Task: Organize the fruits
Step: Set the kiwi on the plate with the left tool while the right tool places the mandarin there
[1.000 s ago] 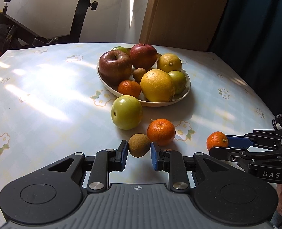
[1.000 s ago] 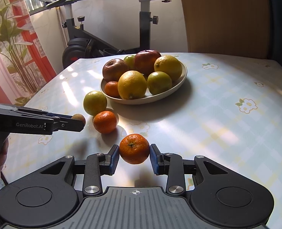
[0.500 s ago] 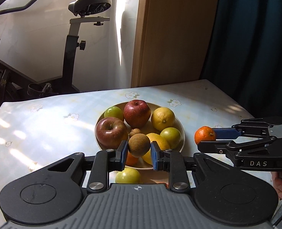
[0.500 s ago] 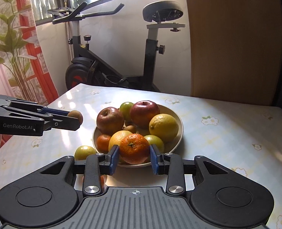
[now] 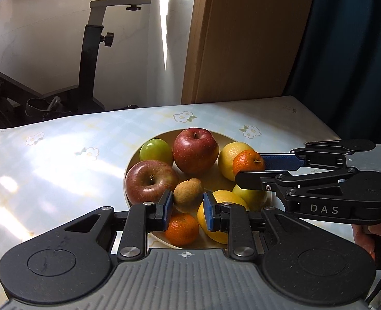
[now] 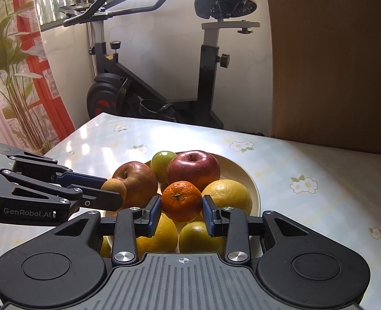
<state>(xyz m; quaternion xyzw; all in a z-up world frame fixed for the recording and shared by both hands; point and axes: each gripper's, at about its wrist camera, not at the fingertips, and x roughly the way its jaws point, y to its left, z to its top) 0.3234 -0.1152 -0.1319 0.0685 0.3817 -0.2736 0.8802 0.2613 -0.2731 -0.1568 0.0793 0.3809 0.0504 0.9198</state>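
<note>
A cream bowl point(image 5: 224, 136) on the flowered table holds two red apples, green fruits, yellow citrus and a small tangerine. My left gripper point(image 5: 188, 205) is shut on a brown kiwi point(image 5: 188, 195) and holds it over the bowl's near side, beside a red apple point(image 5: 150, 180). My right gripper point(image 6: 181, 213) is shut on a tangerine point(image 6: 181, 200) and holds it over the bowl point(image 6: 244, 175), above the yellow citrus. The held tangerine point(image 5: 248, 160) also shows in the left wrist view, and the held kiwi point(image 6: 113, 187) in the right wrist view.
An exercise bike point(image 6: 164, 82) stands behind the table's far edge. A wooden panel point(image 5: 242, 38) and a dark curtain point(image 5: 345, 38) are at the back right. A plant point(image 6: 7, 77) and red window frame are at the far left.
Both grippers have lifted their fruits from the table and moved forward over the bowl. The kiwi and tangerine now hang just above the piled fruit.
</note>
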